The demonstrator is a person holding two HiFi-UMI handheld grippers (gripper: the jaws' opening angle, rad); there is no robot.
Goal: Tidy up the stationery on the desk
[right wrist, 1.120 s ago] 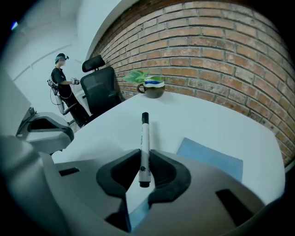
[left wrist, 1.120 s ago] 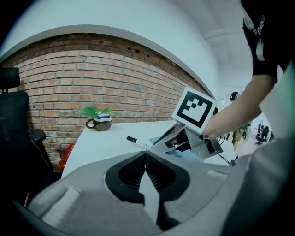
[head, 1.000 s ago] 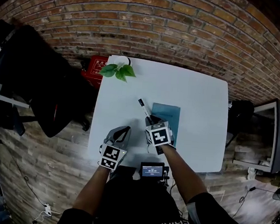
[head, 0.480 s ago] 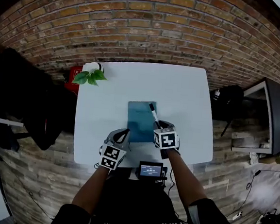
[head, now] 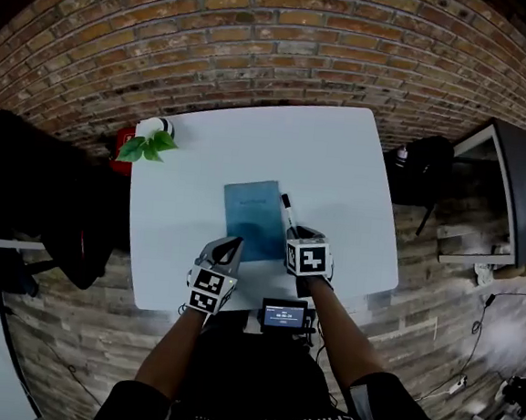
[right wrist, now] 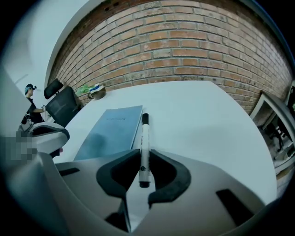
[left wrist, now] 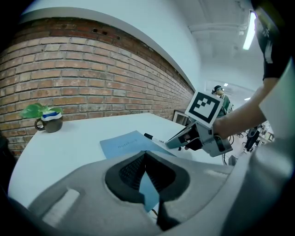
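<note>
The right gripper (right wrist: 140, 159) is grasping the marker (right wrist: 144, 138) just beside the notebook (right wrist: 113, 131); the left gripper (left wrist: 145, 156) is hovering clenched. Tidying is seemingly only starting; both items are awaiting placement.

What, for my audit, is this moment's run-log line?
left gripper: jaws shut | right gripper: jaws shut on marker | blue notebook: flat on desk

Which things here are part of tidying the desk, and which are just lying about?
Job in hand:
- black-capped white marker pen, clamped in the right hand-held gripper
- flat blue rectangular notebook on the white desk
- left hand-held gripper, shut and empty

Lying about:
- green leafy plant in a small mug
- black office chair
- small black screen device at the near desk edge
</note>
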